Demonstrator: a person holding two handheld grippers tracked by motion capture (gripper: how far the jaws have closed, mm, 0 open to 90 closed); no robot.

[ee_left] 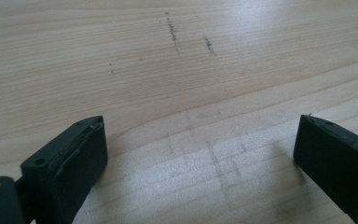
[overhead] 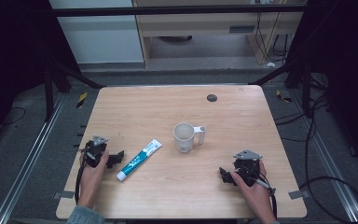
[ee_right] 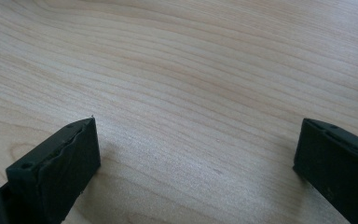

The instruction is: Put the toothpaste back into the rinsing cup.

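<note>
A white mug (overhead: pixel 185 136) with its handle to the right stands upright near the table's middle. A white and teal toothpaste tube (overhead: pixel 139 159) lies slanted to its left. My left gripper (overhead: pixel 113 158) rests on the table just left of the tube, open, its jaws wide apart over bare wood (ee_left: pixel 200 126). My right gripper (overhead: pixel 224 174) sits near the front right, below and right of the mug, also open with nothing between its jaws (ee_right: pixel 196 126).
The wooden table (overhead: pixel 158 107) has a small dark round spot (overhead: pixel 211 98) near its far edge. Black cables (overhead: pixel 335 182) lie on the floor to the right. Metal frame rails (overhead: pixel 32 154) run along both sides.
</note>
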